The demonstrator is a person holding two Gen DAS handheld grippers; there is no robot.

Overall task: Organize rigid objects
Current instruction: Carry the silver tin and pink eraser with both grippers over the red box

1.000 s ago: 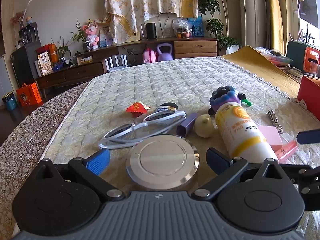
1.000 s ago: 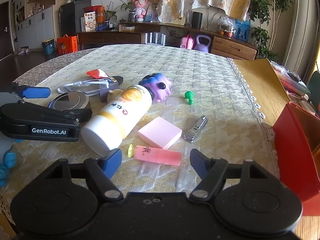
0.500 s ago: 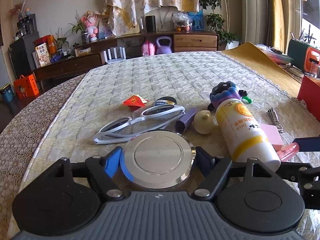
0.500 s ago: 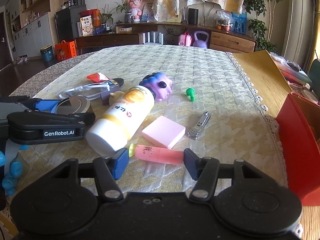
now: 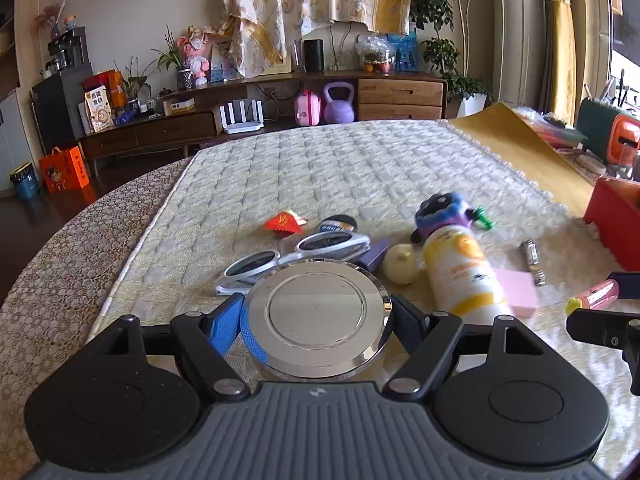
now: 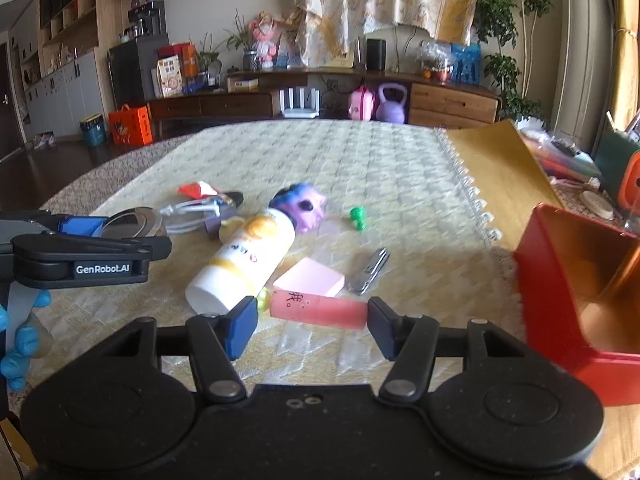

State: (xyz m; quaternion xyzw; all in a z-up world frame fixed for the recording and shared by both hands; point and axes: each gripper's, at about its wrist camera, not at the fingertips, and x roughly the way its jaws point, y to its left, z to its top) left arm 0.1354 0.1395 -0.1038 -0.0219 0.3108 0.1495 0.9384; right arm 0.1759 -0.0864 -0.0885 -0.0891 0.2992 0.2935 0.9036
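A: What's ahead of my left claw?

B: A quilted bench (image 5: 360, 168) before a sideboard. My left claw (image 5: 316, 316) clamps the round silver disc (image 5: 318, 314), lifted just in front of the white sunglasses (image 5: 296, 254).

A: And the right?

B: My right claw (image 6: 308, 322) pinches the pink tube (image 6: 318, 308) end to end, beside the red box (image 6: 560, 300).

- Round tin (image 5: 318, 316) sits between the left gripper (image 5: 316, 320) fingers, sunglasses (image 5: 294, 254) behind it.
- Bottle (image 6: 240, 260) lies left of the eraser (image 6: 310, 278).
- Box (image 6: 576, 288) stands far right.
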